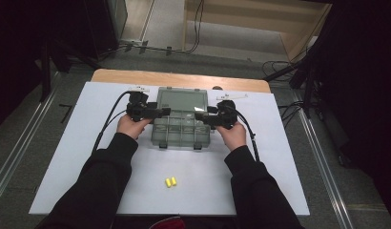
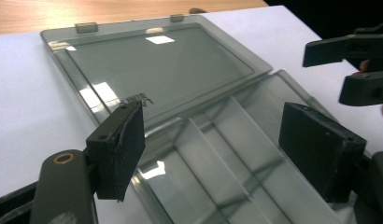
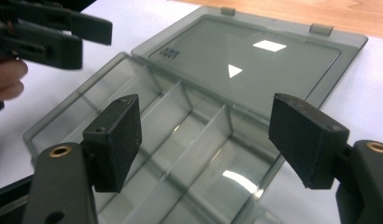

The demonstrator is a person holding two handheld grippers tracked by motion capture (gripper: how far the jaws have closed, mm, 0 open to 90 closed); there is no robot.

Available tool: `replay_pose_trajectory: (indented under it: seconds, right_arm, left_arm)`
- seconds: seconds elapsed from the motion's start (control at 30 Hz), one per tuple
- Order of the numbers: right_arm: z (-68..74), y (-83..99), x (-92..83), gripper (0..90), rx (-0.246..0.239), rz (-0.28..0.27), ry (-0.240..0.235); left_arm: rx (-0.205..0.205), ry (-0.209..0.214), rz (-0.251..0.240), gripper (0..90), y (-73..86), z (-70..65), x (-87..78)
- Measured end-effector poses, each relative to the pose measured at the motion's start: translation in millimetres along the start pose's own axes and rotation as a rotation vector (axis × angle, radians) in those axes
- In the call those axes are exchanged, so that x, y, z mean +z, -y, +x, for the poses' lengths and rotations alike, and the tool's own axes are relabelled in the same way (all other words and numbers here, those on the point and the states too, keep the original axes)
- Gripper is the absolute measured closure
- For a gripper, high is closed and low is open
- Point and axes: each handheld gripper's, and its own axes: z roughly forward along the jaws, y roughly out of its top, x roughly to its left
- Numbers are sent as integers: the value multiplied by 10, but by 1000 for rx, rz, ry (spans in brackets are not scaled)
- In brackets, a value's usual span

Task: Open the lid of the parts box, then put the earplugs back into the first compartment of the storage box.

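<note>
A white tabletop point(image 1: 88, 143) over a wooden board stands in a dim room with grey floor and loose cables beyond its far edge. At its middle lies a clear plastic organiser box point(image 1: 180, 129), its lid point(image 1: 182, 100) swung fully back and lying flat on the far side, the divided compartments showing nothing inside. The left gripper point(image 1: 161, 112) hovers at the box's left edge and the right gripper point(image 1: 199, 115) at its right edge, both pointing inward over the tray; each pair of jaws stands wide apart with nothing between them. The opening step looks finished. Two small yellow pieces point(image 1: 170, 182) lie together on the near side of the tabletop, well apart from the box; the likely next move is to bring one gripper back to pick one up, which calls for a fine, low pinch.
</note>
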Motion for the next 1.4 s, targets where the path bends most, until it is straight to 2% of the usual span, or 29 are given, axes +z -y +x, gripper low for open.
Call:
replay_pose_trajectory:
  seconds: [0.17, 0.33, 0.43, 0.5, 0.7, 0.8, 0.9, 1.2, 1.4]
  right_arm:
    - [37, 68, -82, 244, -10, 17, -23]
    - [127, 137, -165, 244, -34, 38, -50]
    - [188, 188, -214, 244, -40, 39, -64]
    - [233, 220, -243, 243, -40, 43, -80]
    - [341, 311, -321, 244, -68, 54, -104]
    - [375, 360, -362, 244, -64, 55, -129]
    - [412, 398, -411, 244, -71, 64, -135]
    - [456, 471, -497, 244, -65, 66, -155]
    - [493, 519, -540, 244, -82, 69, -163]
  left_arm:
    - [8, 23, 17, 231, 38, -46, -106]
    - [28, 45, 29, 231, 103, -95, -182]
    - [24, 60, 36, 231, 132, -119, -228]
    - [44, 63, 40, 231, 148, -142, -254]
    - [58, 92, 51, 231, 222, -229, -331]
    - [67, 102, 61, 231, 250, -272, -353]
    - [82, 114, 66, 231, 276, -314, -380]
    - [89, 137, 88, 231, 370, -349, -428]
    - [103, 149, 88, 231, 441, -380, -508]
